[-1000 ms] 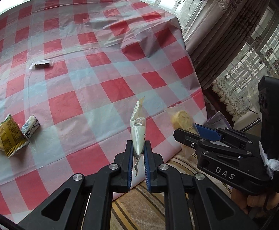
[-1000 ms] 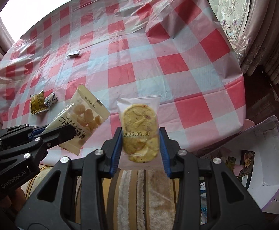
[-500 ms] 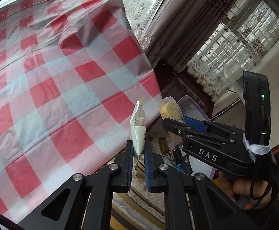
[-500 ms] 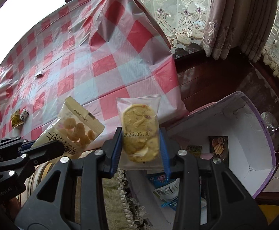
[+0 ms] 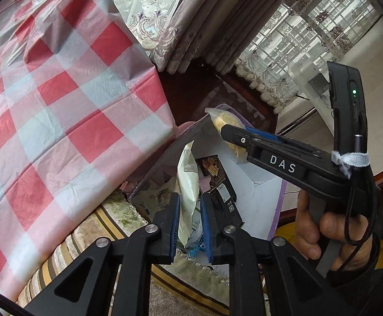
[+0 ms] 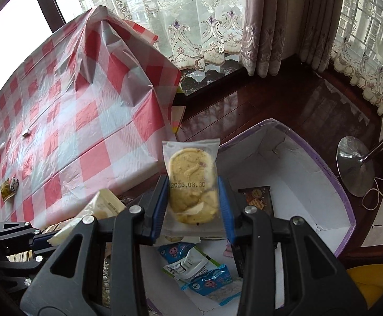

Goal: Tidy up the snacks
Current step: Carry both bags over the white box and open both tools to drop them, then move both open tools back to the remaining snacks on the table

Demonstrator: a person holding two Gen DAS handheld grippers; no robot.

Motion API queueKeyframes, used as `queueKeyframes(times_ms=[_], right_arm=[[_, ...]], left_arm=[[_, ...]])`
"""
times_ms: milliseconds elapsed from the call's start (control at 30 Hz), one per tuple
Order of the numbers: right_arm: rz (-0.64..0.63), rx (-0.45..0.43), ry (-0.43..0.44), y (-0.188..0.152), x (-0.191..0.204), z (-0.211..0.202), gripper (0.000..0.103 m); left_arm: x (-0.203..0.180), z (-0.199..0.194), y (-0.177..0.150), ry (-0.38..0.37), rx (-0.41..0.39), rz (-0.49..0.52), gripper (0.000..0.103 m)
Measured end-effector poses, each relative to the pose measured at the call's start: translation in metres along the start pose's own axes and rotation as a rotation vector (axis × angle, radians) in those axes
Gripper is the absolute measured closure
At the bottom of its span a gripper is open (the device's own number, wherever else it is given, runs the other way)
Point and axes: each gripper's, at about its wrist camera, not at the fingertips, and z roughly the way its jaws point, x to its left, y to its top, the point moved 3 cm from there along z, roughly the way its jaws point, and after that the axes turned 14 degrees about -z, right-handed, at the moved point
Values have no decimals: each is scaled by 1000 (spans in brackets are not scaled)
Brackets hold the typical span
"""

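My left gripper (image 5: 188, 216) is shut on a cream snack bag (image 5: 187, 184), held edge-on above the white box with a purple rim (image 5: 278, 205) on the floor. My right gripper (image 6: 194, 205) is shut on a clear packet holding a yellow cookie (image 6: 191, 181), over the same box (image 6: 333, 181). The right gripper also shows in the left wrist view (image 5: 233, 131) with the cookie packet (image 5: 224, 118). The cream bag shows at the left of the right wrist view (image 6: 99, 208). Several snack packets (image 6: 204, 271) lie in the box.
The table with the red and white checked cloth (image 5: 59, 105) stands left of the box. Small snacks (image 6: 9, 187) and a small wrapper (image 6: 26, 132) remain on it. A lamp base (image 6: 354, 166) stands right of the box. Curtains (image 6: 270, 21) hang behind. A striped rug (image 5: 86, 226) lies below.
Both grippers have swung right, away from the table, and now hold their snacks over the box on the floor. Both stay shut.
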Motion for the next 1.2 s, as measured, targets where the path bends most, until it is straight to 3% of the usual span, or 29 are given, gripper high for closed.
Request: queueKeyframes(times_ms=[33,100,633,1000,1200], right_arm=[[6,-4,-3,0,-2,0,49],[11,-10,2,1,-4,0,46],[-22,-11,64,4,20,-2,42],[-89,-1,98,11,55,-3,42],[-134,9,123,14,82,-1,42]], left_arm=[[0,2,0,14,1,0,73],[1,2,0,18,-2,-5,65],[23,-15,1,44,-51,-71,65],[76,-42,7,102,-133,-218,65],[110,-69,7,137,-217,-294,65]])
